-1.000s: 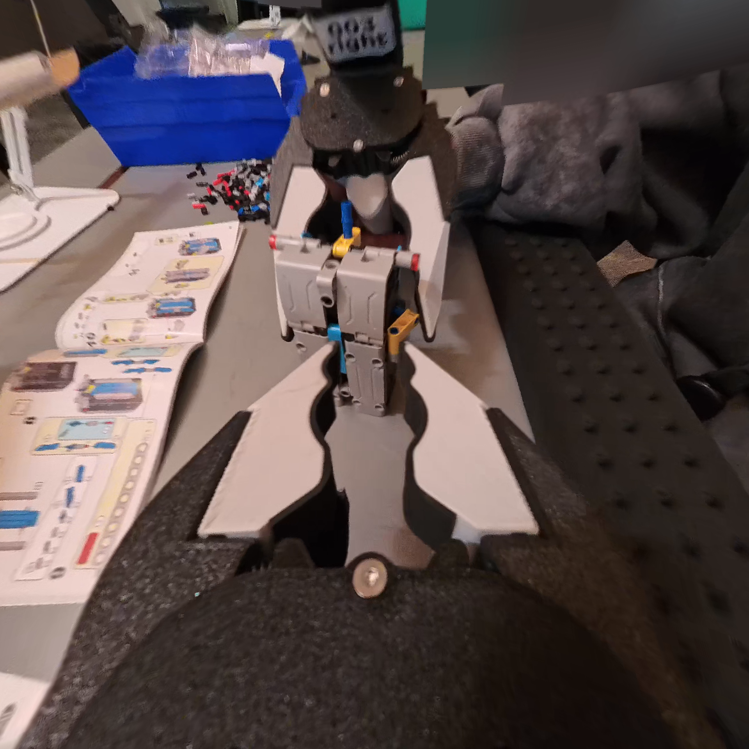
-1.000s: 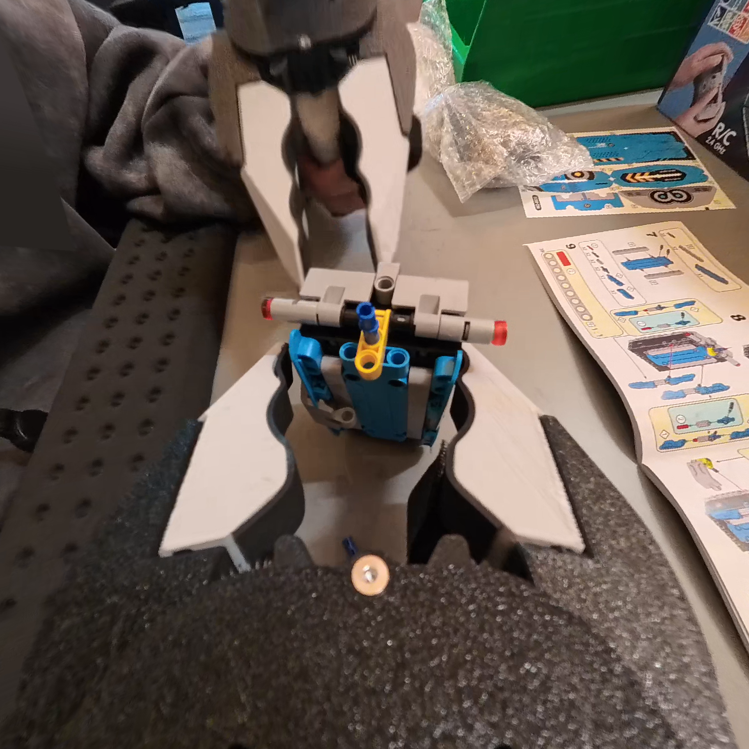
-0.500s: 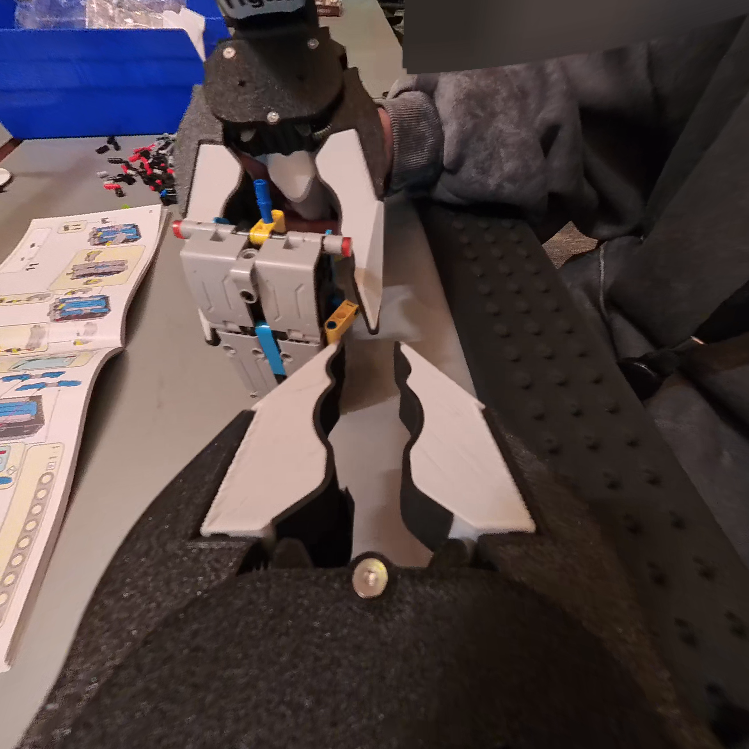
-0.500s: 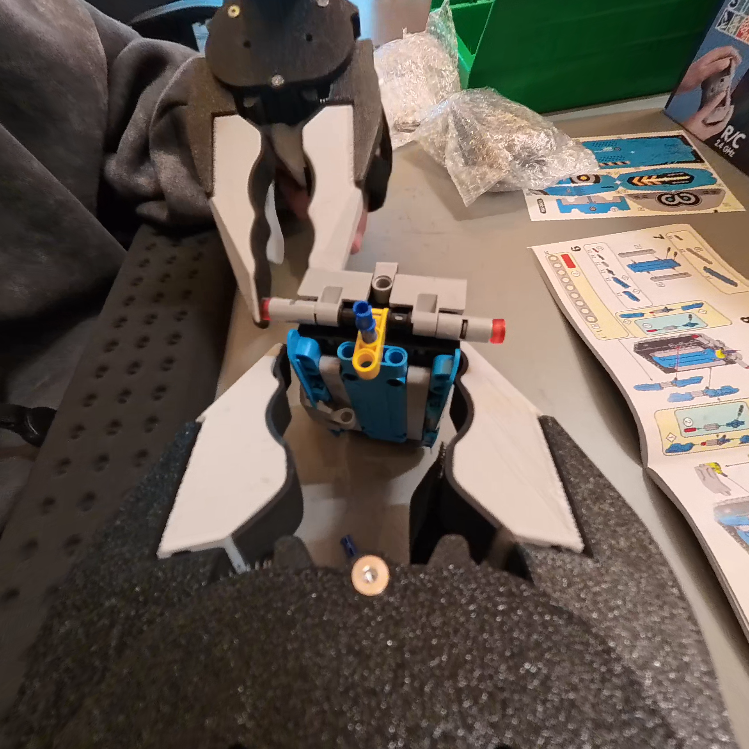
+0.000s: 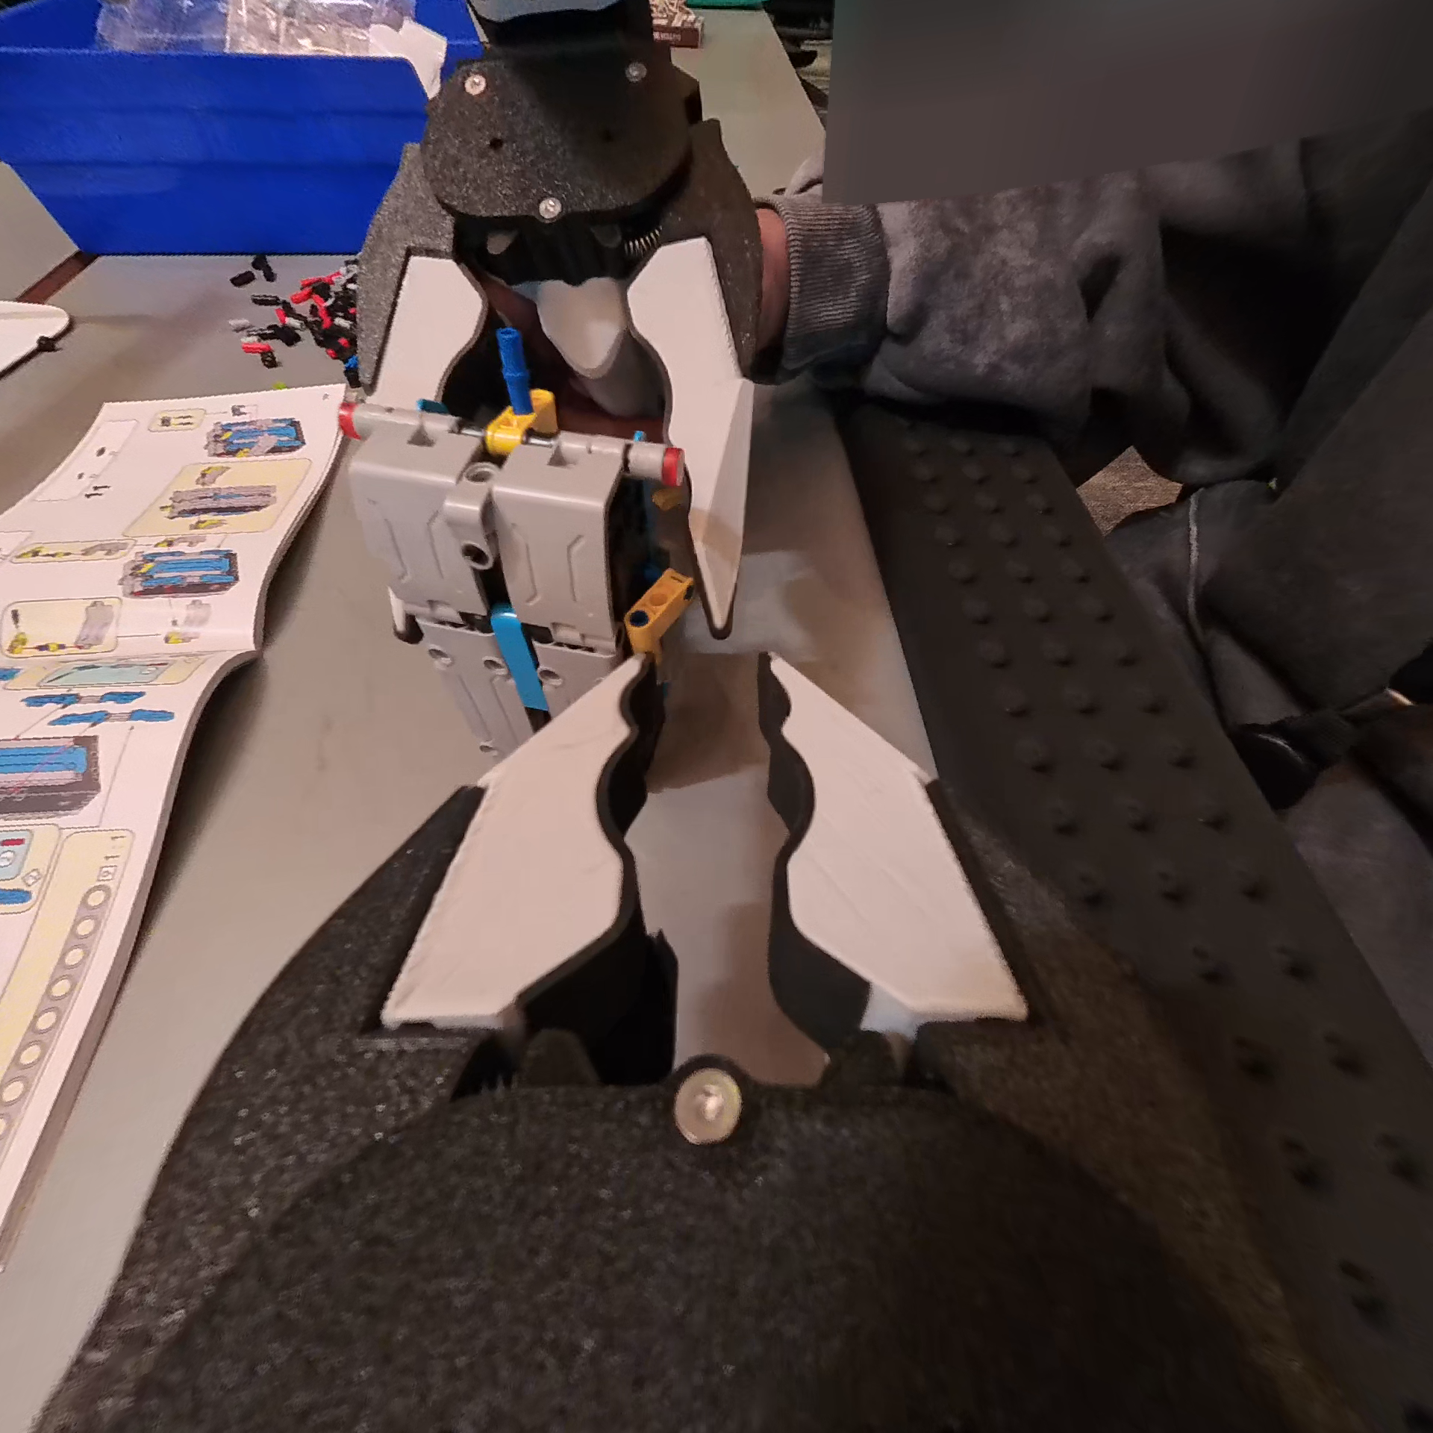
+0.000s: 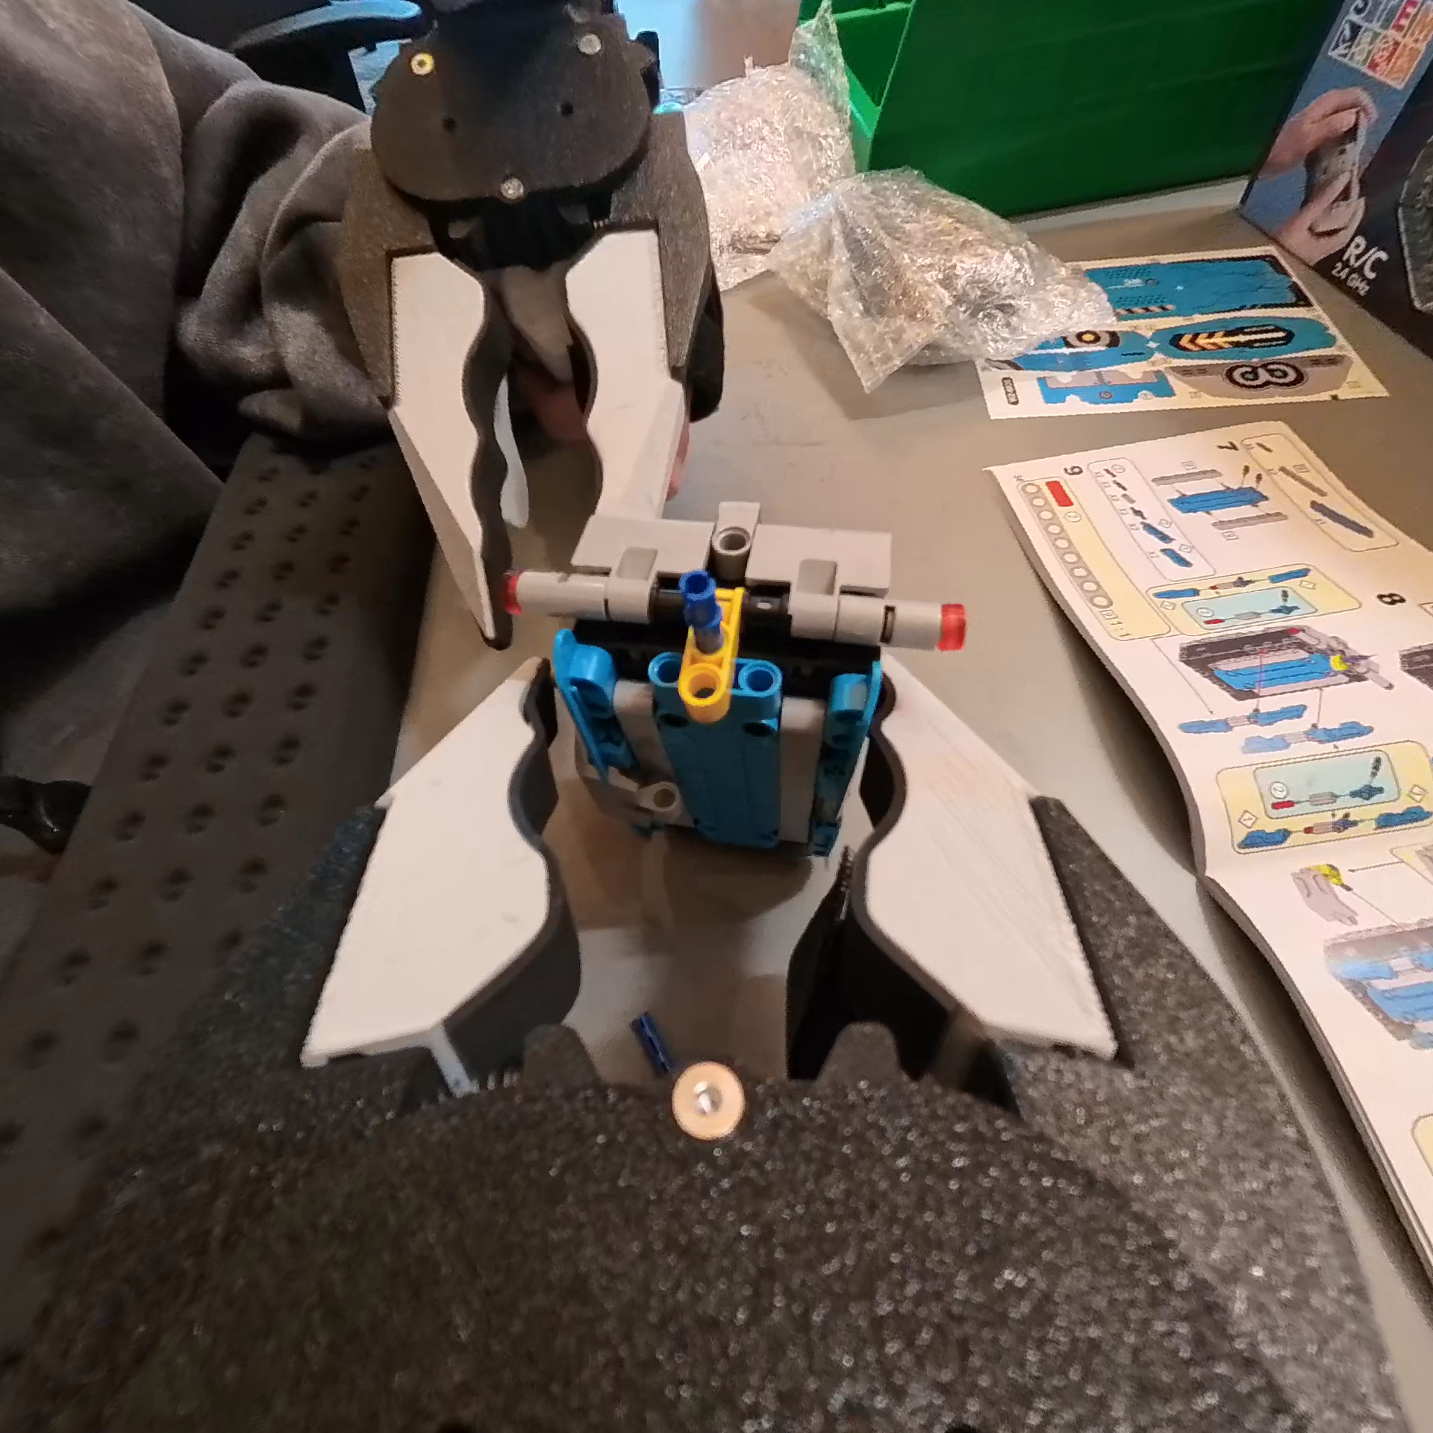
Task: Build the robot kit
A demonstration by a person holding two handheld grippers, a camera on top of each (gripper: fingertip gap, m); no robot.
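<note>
A brick model of grey panels, blue beams, a yellow connector and a red-tipped grey axle (image 6: 713, 744) stands on end on the grey table. My right gripper (image 6: 713, 682) is shut on its blue sides. In the left wrist view the model (image 5: 481, 527) shows its grey face, with the right gripper (image 5: 554, 612) around it from behind. My left gripper (image 5: 702, 675) holds nothing. Its jaws stand a narrow gap apart, just right of the model's lower end, near a yellow connector (image 5: 659, 612). In the right wrist view, its fingers (image 6: 450, 465) reach down beside the axle's red end.
An open instruction booklet (image 5: 155, 543) (image 6: 1241, 698) lies beside the model. A black perforated mat (image 5: 1085, 698) and a person's grey sleeve (image 5: 1008, 295) are on the other side. A blue bin (image 5: 194, 155), loose small pieces (image 5: 302, 318), bubble-wrap bags (image 6: 915, 271), a sticker sheet (image 6: 1163, 341) and a green box (image 6: 1085, 93) lie farther off.
My left gripper has come off the model's lower end and moved to its right side, empty. My right gripper still holds the model, which now sits nearer in the left wrist view.
</note>
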